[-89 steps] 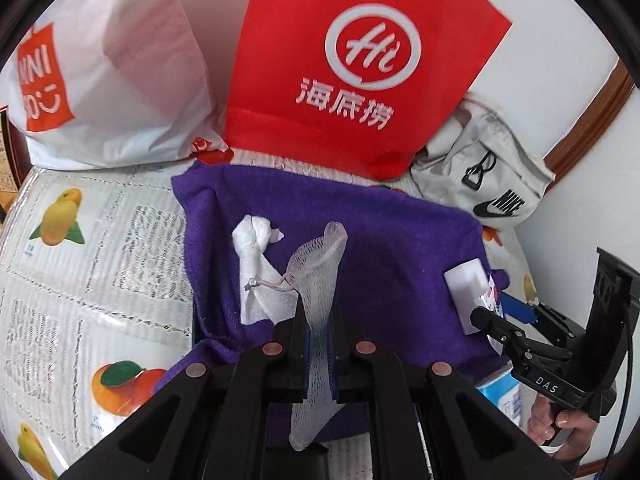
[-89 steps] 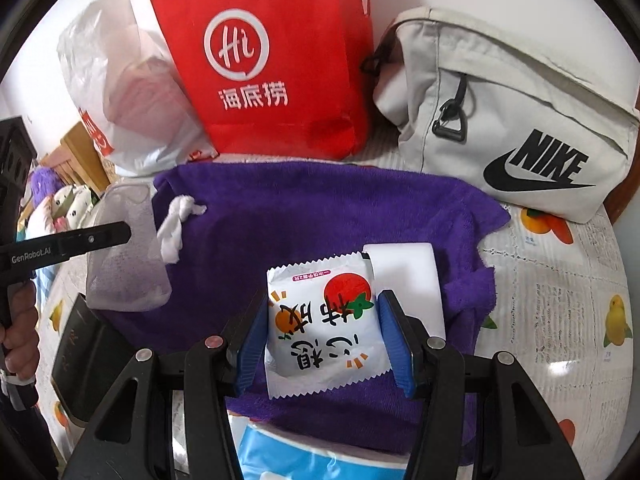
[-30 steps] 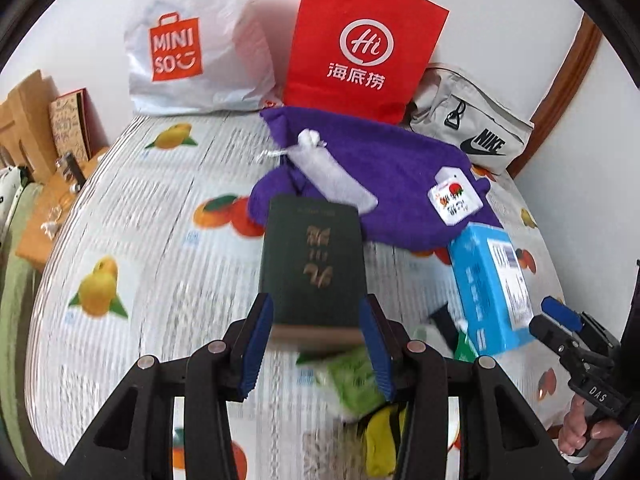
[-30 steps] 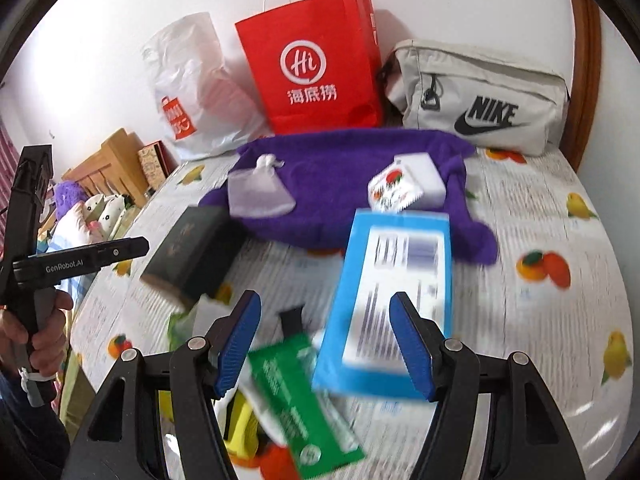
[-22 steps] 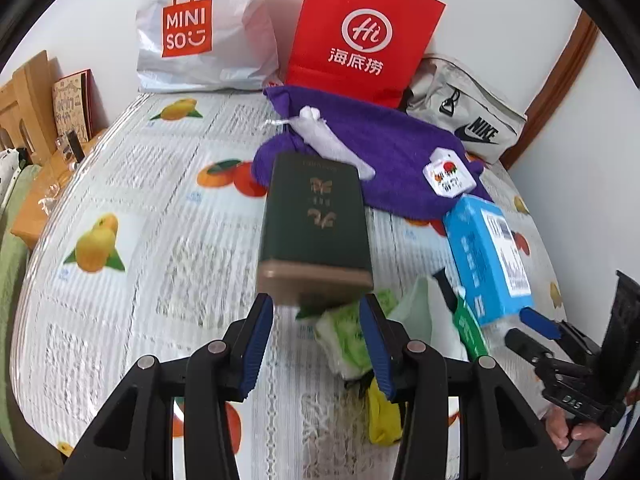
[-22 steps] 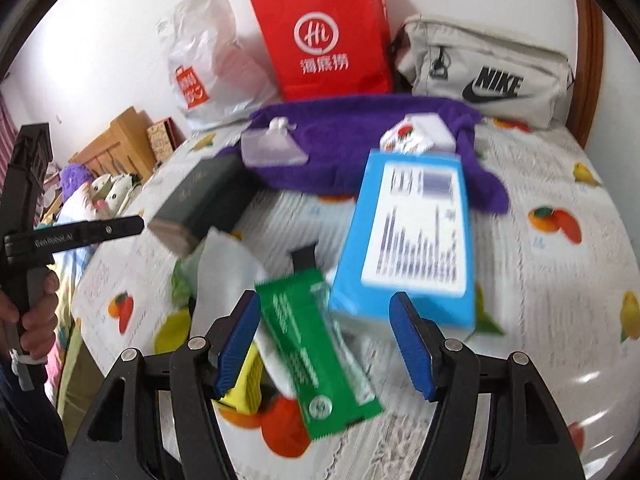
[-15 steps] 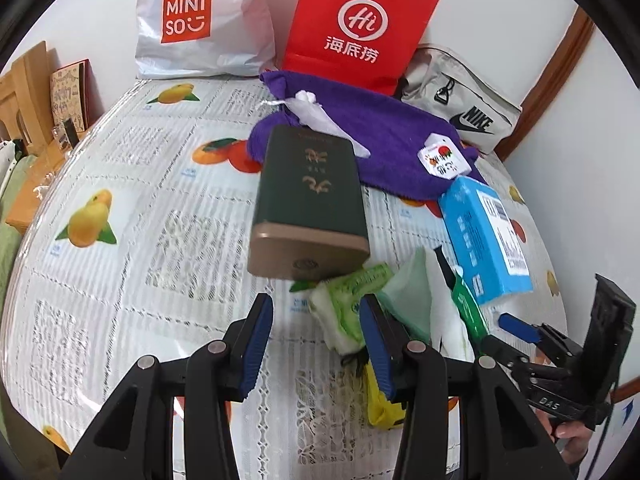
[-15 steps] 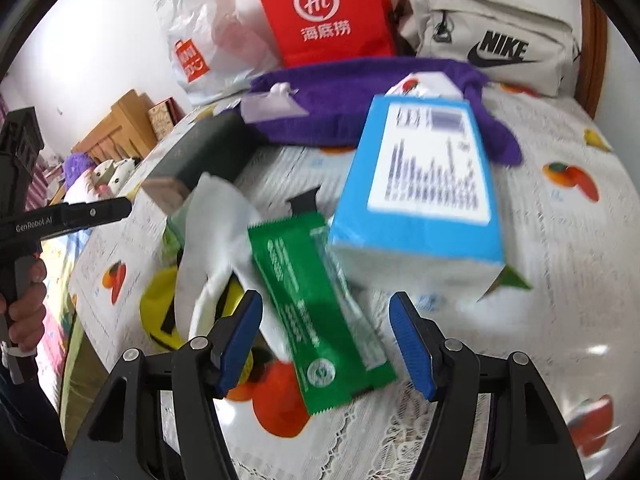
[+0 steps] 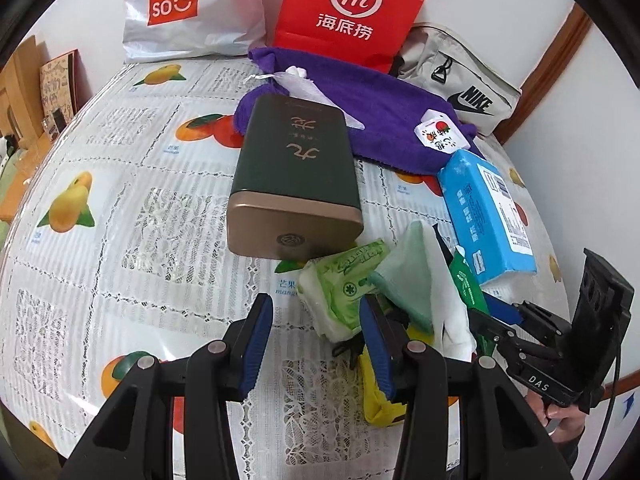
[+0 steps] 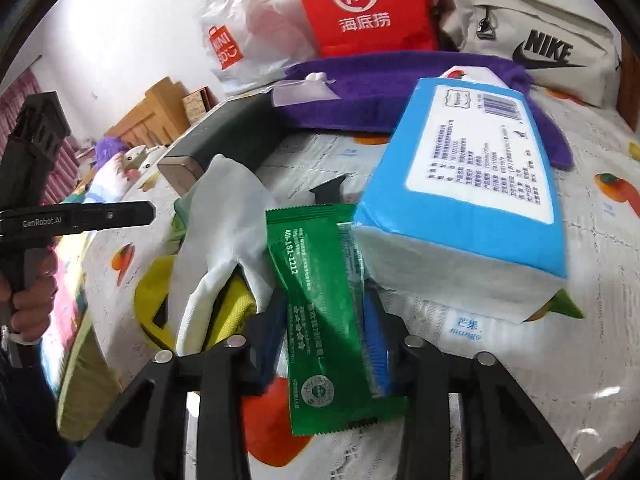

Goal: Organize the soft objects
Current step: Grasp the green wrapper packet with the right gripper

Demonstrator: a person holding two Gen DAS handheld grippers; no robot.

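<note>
A purple towel [image 9: 380,108] lies at the back of the table with a mesh pouch [image 9: 308,84] and a small snack packet [image 9: 440,136] on it. A pile in front holds a green tissue pack [image 9: 344,292], a white cloth [image 9: 436,280], a yellow item [image 9: 380,400], a green wrapper [image 10: 324,300] and a blue tissue pack [image 10: 472,184]. My left gripper [image 9: 316,340] is open and empty just left of the pile. My right gripper [image 10: 328,340] has its fingers on either side of the green wrapper, still a little apart.
A dark green tin [image 9: 292,172] lies in the table's middle. A Miniso bag [image 9: 188,8], a red paper bag [image 9: 352,12] and a grey Nike bag [image 9: 456,80] stand along the back wall. The fruit-print tablecloth [image 9: 120,220] is bare to the left.
Both grippers have let go of the pouch and snack packet on the towel and drawn back to the pile. The right gripper's fingers have narrowed around the green wrapper.
</note>
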